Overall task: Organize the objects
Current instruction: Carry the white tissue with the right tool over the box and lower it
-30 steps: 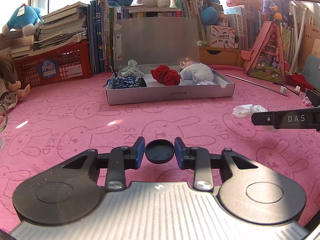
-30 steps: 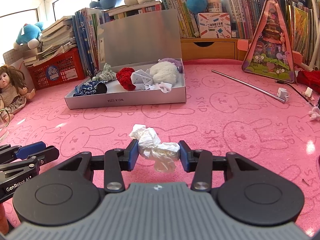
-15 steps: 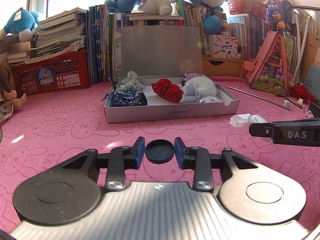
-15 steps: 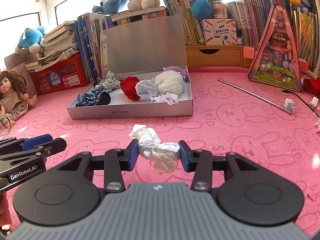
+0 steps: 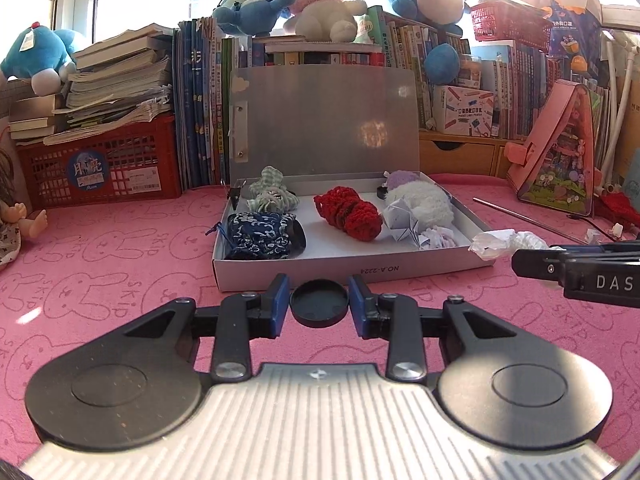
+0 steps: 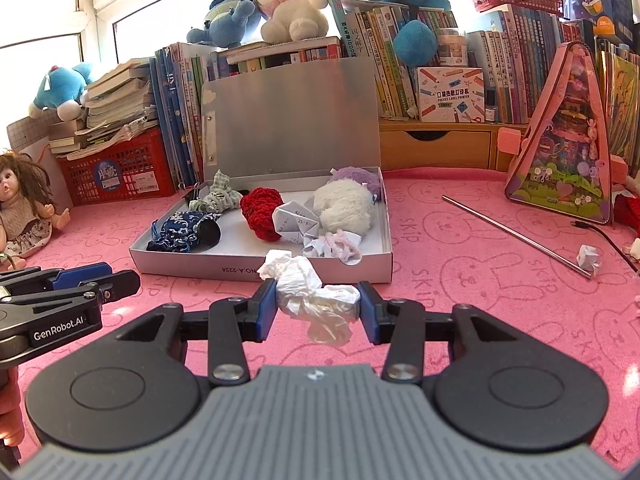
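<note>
Grippers are both loaded, each one pointing toward the same shallow grey cardboard box with the raised lid (image 5: 352, 268), which stands on the pink mat with rabbit drawings (image 5: 100, 280).

My left gripper (image 5: 319, 304) has its blue pads pressed on a small round black cap (image 5: 319, 303), one pad on each side of it. The cap hangs above the mat, just before the front wall of the box.

My right gripper (image 6: 318, 306) is clamped on a crumpled white tissue (image 6: 308, 292); part of the tissue sticks up over the jaws and part hangs down under them. In the left wrist view this tissue (image 5: 504, 242) is near the right front corner of the box.

Inside the box I see a dark blue patterned cloth pouch (image 6: 180, 236) at the left, a red crocheted piece (image 6: 262, 216) in the middle, a white folded paper shape (image 6: 294, 220) touching it, and a white fluffy toy (image 6: 346, 210) at the right.
</note>
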Demonstrator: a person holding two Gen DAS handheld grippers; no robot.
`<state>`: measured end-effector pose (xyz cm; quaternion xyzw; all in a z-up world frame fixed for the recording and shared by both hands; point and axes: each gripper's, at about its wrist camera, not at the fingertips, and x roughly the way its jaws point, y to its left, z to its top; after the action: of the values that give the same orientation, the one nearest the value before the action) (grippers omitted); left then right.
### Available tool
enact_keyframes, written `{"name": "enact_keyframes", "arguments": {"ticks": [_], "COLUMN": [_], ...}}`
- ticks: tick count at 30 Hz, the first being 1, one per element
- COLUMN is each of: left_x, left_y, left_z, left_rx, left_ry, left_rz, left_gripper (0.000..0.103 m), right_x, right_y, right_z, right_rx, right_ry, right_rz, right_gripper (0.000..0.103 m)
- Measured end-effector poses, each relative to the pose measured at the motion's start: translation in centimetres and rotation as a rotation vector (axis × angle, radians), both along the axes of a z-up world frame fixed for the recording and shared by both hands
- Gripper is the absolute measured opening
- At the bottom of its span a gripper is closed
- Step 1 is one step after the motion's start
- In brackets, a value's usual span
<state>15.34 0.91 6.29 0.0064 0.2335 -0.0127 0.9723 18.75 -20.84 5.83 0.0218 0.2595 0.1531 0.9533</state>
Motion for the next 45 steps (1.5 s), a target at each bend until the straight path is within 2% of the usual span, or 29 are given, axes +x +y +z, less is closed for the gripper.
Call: {"name": "enact_keyframes", "arguments": {"ticks": [21,31,39,45], "left_x": [9.3,15.8,20.8,22.7], "left_y": [1.2,1.9,2.7,3.2], "left_z": [1.6,1.9,0.1,-1.9], "left_rx": [-0.023,-0.021,-0.017,-0.015], "left_ry": [-0.002,0.01,0.048,0.082], "left_rz": [0.036,0.042,0.058,0.058], "left_gripper": [0.038,0.038,0.038,0.038], "right_x": [7.1,13.3,18.1,20.7], "right_y": [1.6,3.4,5.3,6.5], "right_z": [2.0,3.3,1.9,0.1], "right_rx": [-0.01,0.01,0.009,-0.018], "right_ry": [-0.003,0.026,0.081,0.112], "right_rz": [-0.011,-0.023,-0.009,-0.001], "right_gripper": [0.049,0.049,0.049,0.049]}}
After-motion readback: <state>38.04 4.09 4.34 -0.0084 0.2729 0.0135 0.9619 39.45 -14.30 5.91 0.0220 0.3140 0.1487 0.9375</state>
